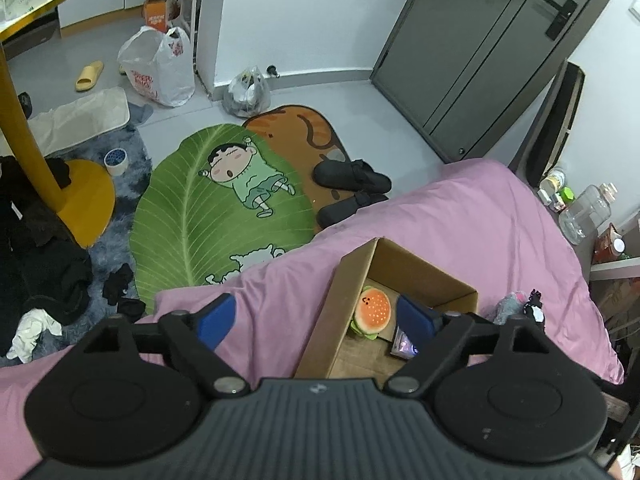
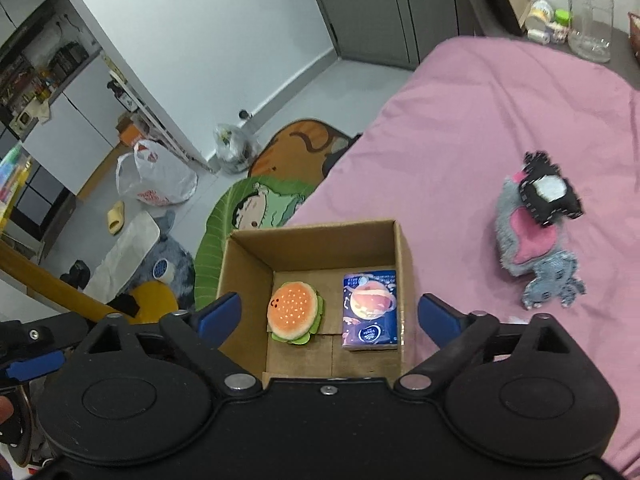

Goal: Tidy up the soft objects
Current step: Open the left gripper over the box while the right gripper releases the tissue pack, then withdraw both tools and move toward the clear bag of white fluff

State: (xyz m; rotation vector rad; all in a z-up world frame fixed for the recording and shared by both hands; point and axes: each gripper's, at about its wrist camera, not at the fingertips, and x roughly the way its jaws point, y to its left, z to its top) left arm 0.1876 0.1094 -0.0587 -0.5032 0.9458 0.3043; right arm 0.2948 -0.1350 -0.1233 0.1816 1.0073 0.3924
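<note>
An open cardboard box (image 2: pixel 316 236) sits on the pink bed (image 2: pixel 460 140). Inside lie a plush hamburger (image 2: pixel 294 312) and a blue tissue pack (image 2: pixel 370 310). The box (image 1: pixel 352 280) and hamburger (image 1: pixel 372 310) also show in the left wrist view. A grey and pink plush toy (image 2: pixel 528 248) with a small black plush (image 2: pixel 550 196) on top lies on the bed to the box's right. My right gripper (image 2: pixel 330 316) is open and empty, above the box's near side. My left gripper (image 1: pixel 320 320) is open and empty, over the box's left wall.
The bed's edge drops to a floor with a green leaf rug (image 1: pixel 208 208), an orange rug (image 1: pixel 304 136), black slippers (image 1: pixel 352 178), plastic bags (image 1: pixel 158 66) and a yellow table base (image 1: pixel 84 196). Bottles (image 2: pixel 590 16) stand beyond the bed.
</note>
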